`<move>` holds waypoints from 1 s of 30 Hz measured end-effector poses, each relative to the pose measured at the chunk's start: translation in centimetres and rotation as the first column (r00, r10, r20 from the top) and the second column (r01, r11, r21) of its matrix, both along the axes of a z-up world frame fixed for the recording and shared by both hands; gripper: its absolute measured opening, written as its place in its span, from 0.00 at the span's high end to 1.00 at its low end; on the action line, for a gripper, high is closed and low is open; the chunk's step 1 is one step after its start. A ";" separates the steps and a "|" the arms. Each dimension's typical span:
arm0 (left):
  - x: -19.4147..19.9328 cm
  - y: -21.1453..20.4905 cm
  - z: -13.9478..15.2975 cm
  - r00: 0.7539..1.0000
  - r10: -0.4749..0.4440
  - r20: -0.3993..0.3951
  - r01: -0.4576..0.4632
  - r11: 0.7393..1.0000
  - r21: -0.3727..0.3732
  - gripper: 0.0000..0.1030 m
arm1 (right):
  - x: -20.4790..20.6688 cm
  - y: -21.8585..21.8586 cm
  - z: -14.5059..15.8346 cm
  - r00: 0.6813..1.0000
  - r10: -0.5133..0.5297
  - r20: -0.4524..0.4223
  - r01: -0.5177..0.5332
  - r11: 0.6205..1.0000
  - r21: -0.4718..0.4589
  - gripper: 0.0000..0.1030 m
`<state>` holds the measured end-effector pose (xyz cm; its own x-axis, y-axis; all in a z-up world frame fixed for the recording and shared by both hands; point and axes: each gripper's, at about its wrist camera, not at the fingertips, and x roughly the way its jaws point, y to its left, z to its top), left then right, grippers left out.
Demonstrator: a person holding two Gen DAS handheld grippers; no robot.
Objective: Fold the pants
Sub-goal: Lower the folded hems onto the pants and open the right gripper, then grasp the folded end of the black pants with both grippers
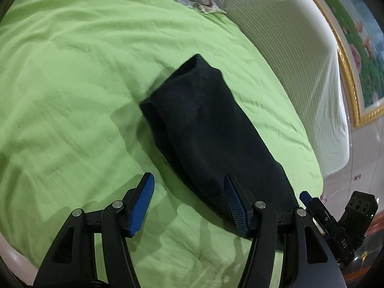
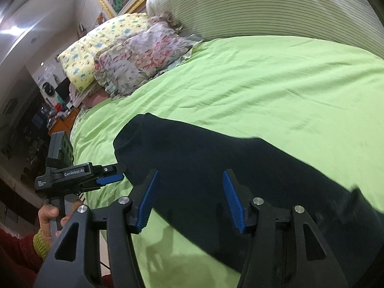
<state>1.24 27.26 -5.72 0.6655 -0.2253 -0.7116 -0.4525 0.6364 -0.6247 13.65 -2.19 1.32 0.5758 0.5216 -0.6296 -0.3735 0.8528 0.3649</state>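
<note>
Green wrinkled bedsheet [image 1: 72,91] fills both views, with our dark folded cloth pants [image 1: 204,129] lying as a long strip at centre. Our left gripper [image 1: 189,204] and right gripper [image 2: 189,199] both hover spread, pinching nothing. We should pinch one end's corners evenly, then lift together.

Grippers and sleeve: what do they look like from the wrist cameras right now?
Both the left gripper and right gripper are black plastic linkages with silver pivot pins and ribbed blue pads. The left one's body reads GenRobot.AI. The hand on its handle wears a dark red sleeve over a yellow-green cuff.
</note>
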 end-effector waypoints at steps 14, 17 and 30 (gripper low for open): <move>2.1 2.1 -1.5 1.000 0.020 0.014 -0.019 0.998 -0.053 0.41 | 8.4 7.4 -0.4 0.980 0.193 -0.043 -0.196 0.978 -0.070 0.45; 1.9 1.9 -1.4 1.000 0.024 0.020 -0.023 0.999 -0.048 0.41 | 9.7 9.2 -0.6 0.969 0.243 -0.046 -0.247 0.964 -0.099 0.45; 2.0 1.1 -1.3 0.992 0.122 0.038 -0.121 0.992 -0.021 0.33 | 14.2 15.5 -2.0 0.907 0.403 -0.122 -0.420 0.885 -0.201 0.45</move>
<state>3.29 28.35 -7.04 0.7162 -0.1540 -0.6807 -0.5005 0.5665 -0.6547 27.86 13.28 -0.70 0.2868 0.5463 -0.7870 -0.6871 0.6897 0.2284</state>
